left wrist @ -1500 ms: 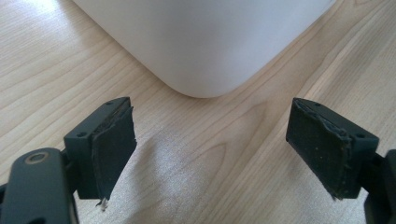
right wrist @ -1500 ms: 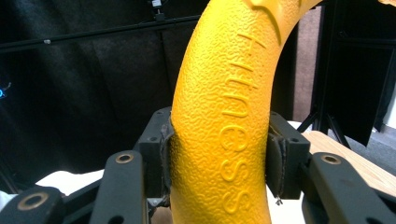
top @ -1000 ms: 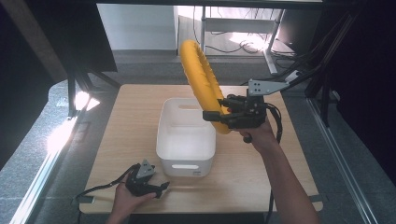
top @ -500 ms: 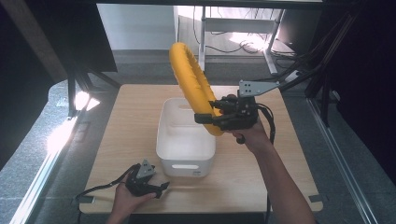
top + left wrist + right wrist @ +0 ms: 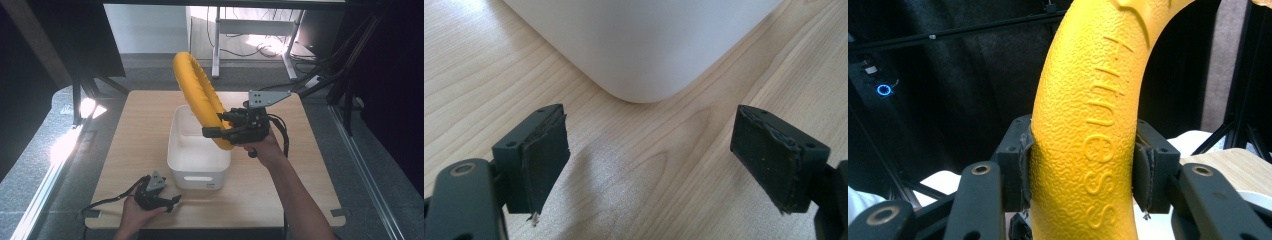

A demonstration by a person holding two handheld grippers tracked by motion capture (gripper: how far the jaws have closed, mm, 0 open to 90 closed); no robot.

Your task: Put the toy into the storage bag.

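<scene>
Swinging left since a second ago, my yellow ring (image 5: 200, 97) now arcs above the white bin (image 5: 197, 150).
Right tongs (image 5: 212, 132) clamp its lower end; left tongs (image 5: 170, 202) sit wide open, empty, on the tabletop (image 5: 135, 125) beside the bin.

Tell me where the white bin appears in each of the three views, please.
High view: the white bin sits mid-table, below the yellow ring.
Left gripper view: its rounded corner is at the top, beyond the open jaws.
Right gripper view: pale edges low behind the jaws, probably its rim.
Shared landmark: the wooden table.
</scene>
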